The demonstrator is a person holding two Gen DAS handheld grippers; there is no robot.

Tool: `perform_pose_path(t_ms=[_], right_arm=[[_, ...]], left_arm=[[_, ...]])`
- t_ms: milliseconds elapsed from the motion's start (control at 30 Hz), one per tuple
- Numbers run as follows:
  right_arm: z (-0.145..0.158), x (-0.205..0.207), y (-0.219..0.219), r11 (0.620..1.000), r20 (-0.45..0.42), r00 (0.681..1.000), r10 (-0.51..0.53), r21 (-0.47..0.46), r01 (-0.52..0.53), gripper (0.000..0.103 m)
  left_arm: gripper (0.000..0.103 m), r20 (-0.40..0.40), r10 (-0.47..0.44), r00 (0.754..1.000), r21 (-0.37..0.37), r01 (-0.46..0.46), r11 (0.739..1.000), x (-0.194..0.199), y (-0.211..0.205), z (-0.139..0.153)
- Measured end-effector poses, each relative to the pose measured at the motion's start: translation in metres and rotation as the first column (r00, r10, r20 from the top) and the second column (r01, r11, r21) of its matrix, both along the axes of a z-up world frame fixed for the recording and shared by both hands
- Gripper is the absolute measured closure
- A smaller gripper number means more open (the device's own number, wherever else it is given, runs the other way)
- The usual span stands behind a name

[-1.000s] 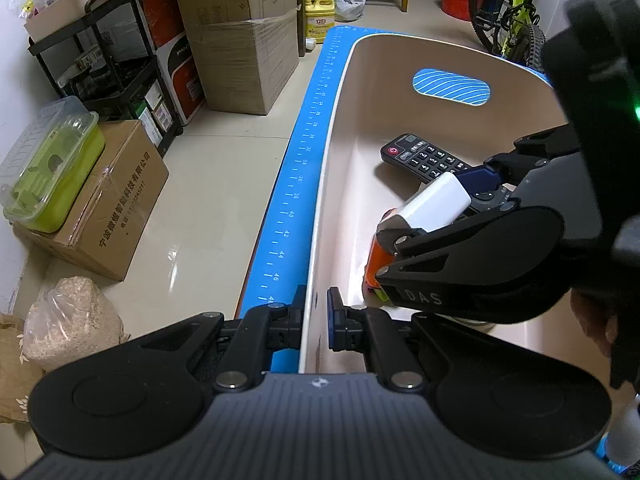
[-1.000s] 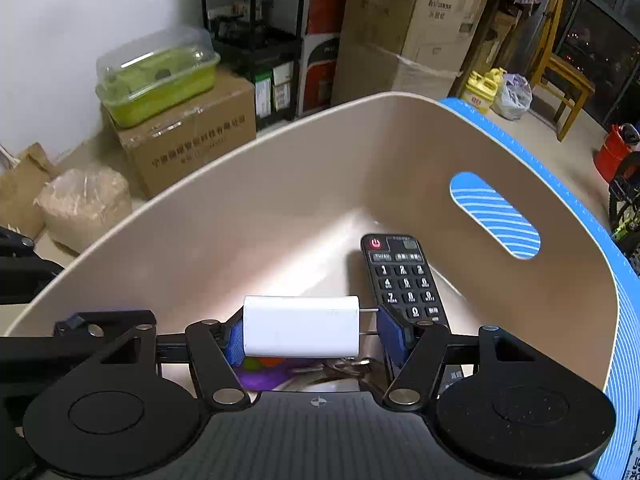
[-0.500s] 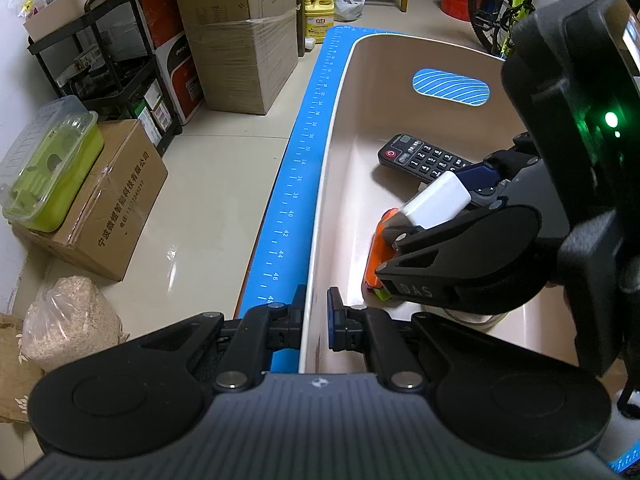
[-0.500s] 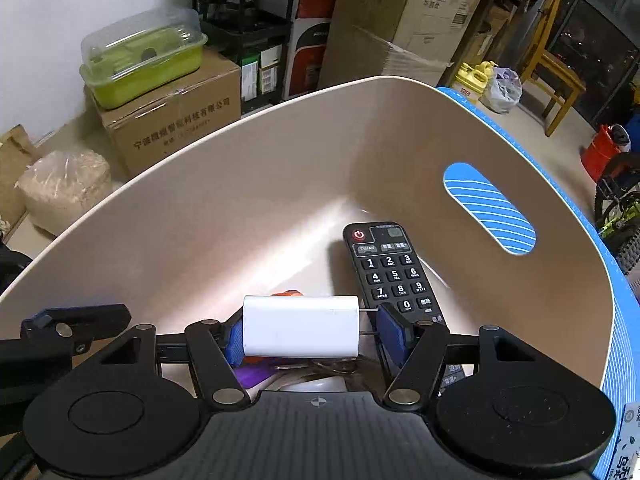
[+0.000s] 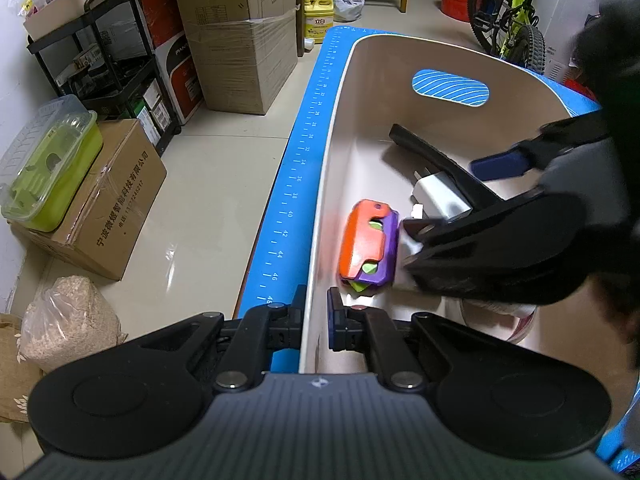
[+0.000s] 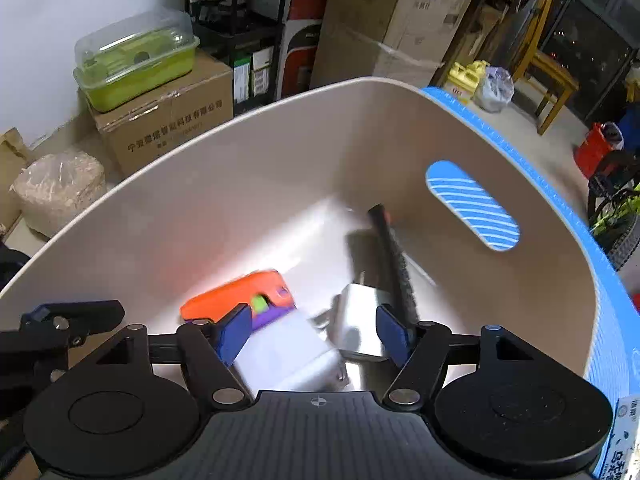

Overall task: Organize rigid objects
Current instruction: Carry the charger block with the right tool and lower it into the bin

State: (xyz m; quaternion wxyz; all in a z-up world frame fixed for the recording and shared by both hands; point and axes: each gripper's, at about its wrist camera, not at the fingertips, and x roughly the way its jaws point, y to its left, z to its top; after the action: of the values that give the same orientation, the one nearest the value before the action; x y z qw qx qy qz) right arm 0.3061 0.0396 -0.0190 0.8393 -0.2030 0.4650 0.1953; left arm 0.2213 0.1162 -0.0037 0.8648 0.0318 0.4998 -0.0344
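A beige bin [image 5: 332, 152] [image 6: 240, 184] stands on a blue ruled mat [image 5: 296, 184]. My left gripper [image 5: 314, 312] is shut on the bin's near wall. My right gripper [image 6: 312, 332] is open above the bin floor. A white charger [image 5: 436, 196] [image 6: 356, 320] lies loose in the bin against a black remote [image 5: 436, 164] [image 6: 392, 256], which is tipped on its edge. An orange and purple toy [image 5: 366, 244] [image 6: 240, 296] lies beside them. A blurred white object [image 6: 288, 356] lies below my right gripper's fingers.
Beyond the mat's left edge lies a tiled floor with cardboard boxes [image 5: 96, 200], a green lidded container [image 5: 44, 164], a sack of shavings [image 5: 68, 320] and a black shelf [image 5: 100, 48]. A bicycle [image 5: 512, 28] and a wooden chair [image 6: 548, 76] stand at the back.
My right gripper opened and let go of the white charger, which dropped into the bin. The remote tipped onto its edge. My left gripper has kept its hold on the bin wall.
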Motion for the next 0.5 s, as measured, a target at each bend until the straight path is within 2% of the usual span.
perform_pose_path(t_ms=[233, 367, 500], right_arm=[[0.046, -0.011, -0.046, 0.991, 0.102, 0.99, -0.092, 0.103, 0.082, 0.027], [0.071, -0.019, -0.082, 0.979, 0.166, 0.972, -0.164, 0.148, 0.14, 0.026], [0.085, -0.027, -0.118, 0.963, 0.21, 0.948, -0.239, 0.173, 0.205, 0.026]], left_arm=[[0.094, 0.0, 0.001, 1.0, 0.0, -0.001, 1.0, 0.0, 0.0, 0.0], [0.094, 0.0, 0.0, 1.0, 0.0, 0.0, 1.0, 0.0, 0.0, 0.0], [0.094, 0.0, 0.0, 1.0, 0.001, 0.0, 1.0, 0.0, 0.0, 0.0]])
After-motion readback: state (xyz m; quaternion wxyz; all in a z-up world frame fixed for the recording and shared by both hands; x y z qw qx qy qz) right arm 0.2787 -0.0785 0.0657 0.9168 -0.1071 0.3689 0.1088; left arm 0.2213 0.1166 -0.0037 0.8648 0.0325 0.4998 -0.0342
